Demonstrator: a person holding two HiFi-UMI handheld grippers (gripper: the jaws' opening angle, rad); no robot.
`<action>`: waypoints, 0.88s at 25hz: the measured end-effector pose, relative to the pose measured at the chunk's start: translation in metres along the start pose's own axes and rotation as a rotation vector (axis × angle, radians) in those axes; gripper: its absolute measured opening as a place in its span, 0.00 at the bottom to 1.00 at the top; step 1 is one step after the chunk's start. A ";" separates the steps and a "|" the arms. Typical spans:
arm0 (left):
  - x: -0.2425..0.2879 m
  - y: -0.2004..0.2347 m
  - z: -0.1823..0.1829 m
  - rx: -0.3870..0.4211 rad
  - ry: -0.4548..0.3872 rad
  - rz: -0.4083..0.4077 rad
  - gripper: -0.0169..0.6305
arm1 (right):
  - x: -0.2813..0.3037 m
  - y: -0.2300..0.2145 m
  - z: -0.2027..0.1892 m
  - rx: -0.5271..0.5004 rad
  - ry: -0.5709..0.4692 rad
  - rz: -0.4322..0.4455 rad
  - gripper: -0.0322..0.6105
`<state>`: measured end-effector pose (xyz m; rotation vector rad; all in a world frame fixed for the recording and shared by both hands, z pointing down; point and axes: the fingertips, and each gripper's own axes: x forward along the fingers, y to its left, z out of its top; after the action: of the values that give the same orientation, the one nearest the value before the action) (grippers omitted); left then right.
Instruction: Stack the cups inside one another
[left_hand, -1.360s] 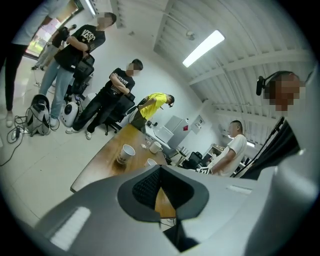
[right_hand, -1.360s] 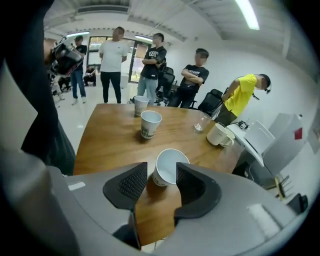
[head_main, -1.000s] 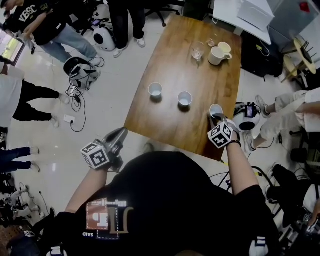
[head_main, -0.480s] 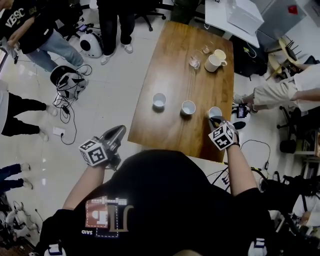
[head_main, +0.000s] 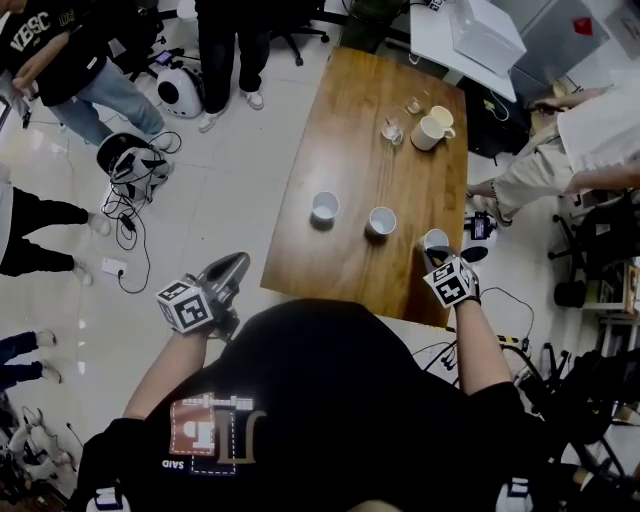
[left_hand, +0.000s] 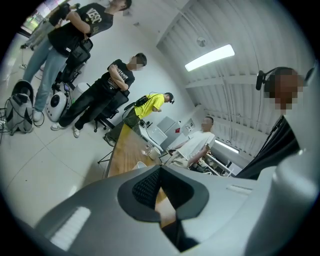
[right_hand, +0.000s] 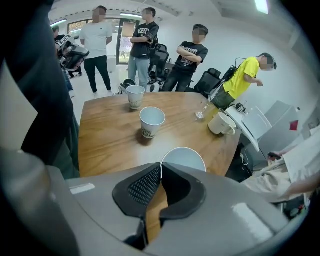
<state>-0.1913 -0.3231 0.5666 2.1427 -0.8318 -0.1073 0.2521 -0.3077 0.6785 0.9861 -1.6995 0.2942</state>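
Three white paper cups are on the wooden table (head_main: 330, 270). The left cup (head_main: 325, 207) (right_hand: 135, 96) and the middle cup (head_main: 381, 221) (right_hand: 152, 121) stand upright and apart. The right cup (head_main: 436, 240) (right_hand: 183, 159) is near the table's right edge, and my right gripper (head_main: 437, 256) (right_hand: 161, 165) is shut on its near rim, pointing steeply down. My left gripper (head_main: 238, 264) (left_hand: 160, 169) hangs over the floor off the table's near left corner. Its jaws are shut with nothing between them.
A white mug (head_main: 432, 131) (right_hand: 220, 123), a second pale cup (head_main: 442, 116) and two small glasses (head_main: 393, 132) stand at the table's far end. Several people stand round the table. Cables and a bag (head_main: 132, 160) lie on the floor at the left.
My right gripper has closed in on the right cup's rim and stays there, lifting slightly. The left gripper has drifted a little over the floor. A person at the right has leaned in.
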 end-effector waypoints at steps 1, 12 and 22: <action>-0.001 0.001 0.000 -0.001 -0.005 -0.003 0.03 | -0.001 0.000 0.000 0.001 0.001 0.001 0.09; -0.022 0.003 -0.007 -0.021 -0.050 0.029 0.03 | -0.033 0.030 0.155 -0.127 -0.285 0.073 0.09; -0.106 0.032 -0.007 -0.059 -0.149 0.176 0.03 | 0.044 0.124 0.252 -0.404 -0.193 0.215 0.09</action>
<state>-0.2880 -0.2701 0.5734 2.0151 -1.0860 -0.1997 -0.0121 -0.4104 0.6579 0.5478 -1.9472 -0.0107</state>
